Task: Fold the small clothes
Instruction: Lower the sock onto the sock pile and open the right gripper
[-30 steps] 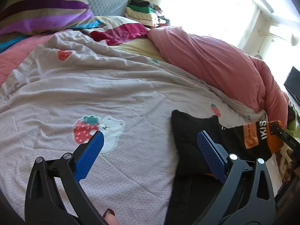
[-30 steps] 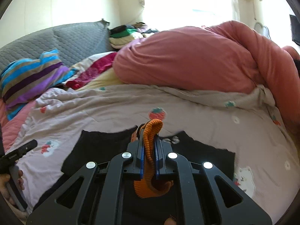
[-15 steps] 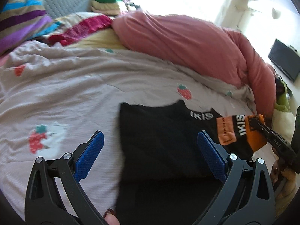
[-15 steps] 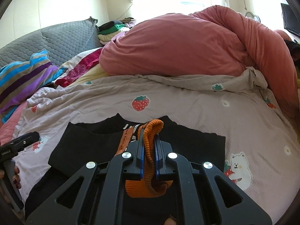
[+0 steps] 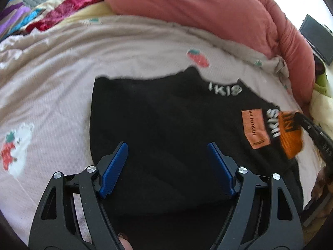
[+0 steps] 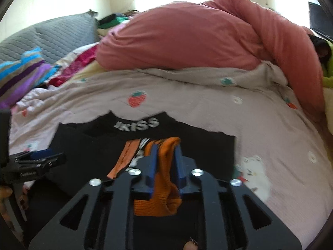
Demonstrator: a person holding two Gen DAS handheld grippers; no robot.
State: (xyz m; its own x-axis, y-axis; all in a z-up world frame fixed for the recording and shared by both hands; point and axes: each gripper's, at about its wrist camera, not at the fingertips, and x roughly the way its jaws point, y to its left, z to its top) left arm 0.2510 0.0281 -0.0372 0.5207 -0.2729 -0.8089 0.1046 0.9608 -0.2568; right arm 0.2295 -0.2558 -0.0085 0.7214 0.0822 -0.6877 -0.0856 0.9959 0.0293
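Observation:
A small black sweater [image 5: 166,114] with white lettering and an orange label lies on the bed; it also shows in the right wrist view [image 6: 93,143]. My left gripper [image 5: 167,166] is open and empty, low over the sweater's body. My right gripper [image 6: 165,162] is shut on the sweater's orange cuff [image 6: 164,187], with the sleeve drawn across the body. The cuff [image 5: 290,133] and the right gripper [image 5: 312,129] show at the right of the left wrist view. The left gripper [image 6: 39,156] shows at the left edge of the right wrist view.
The bed has a pale cover with strawberry and bear prints [image 5: 52,66]. A bulky pink duvet [image 6: 197,41] lies along the far side. A striped pillow [image 6: 20,73], a grey headboard cushion [image 6: 58,33] and a red cloth [image 5: 68,10] are at far left.
My left gripper has swung right from the bare cover to over the sweater and narrowed somewhat. My right gripper has carried the orange cuff further in over the sweater's body.

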